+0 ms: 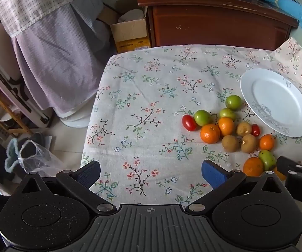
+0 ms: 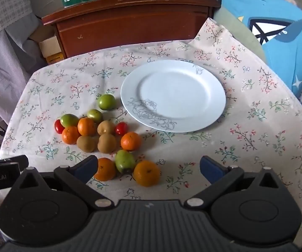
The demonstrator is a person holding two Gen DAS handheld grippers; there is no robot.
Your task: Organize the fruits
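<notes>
1. Left gripper [image 1: 151, 173] and right gripper [image 2: 149, 169], black with blue pads, hover spread wide, gripping nothing.
2. Floral-print tablecloth [image 2: 256, 126] carries a bare white china plate [image 2: 173, 95].
3. Mixed small fruits [image 2: 100, 134] cluster just left of the plate.

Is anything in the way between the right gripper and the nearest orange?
Nothing visible is. The right gripper is open, and the nearest orange lies right in front of it on the tablecloth. From there to the plate the cloth is bare. A green fruit touches the orange's left side.
</notes>
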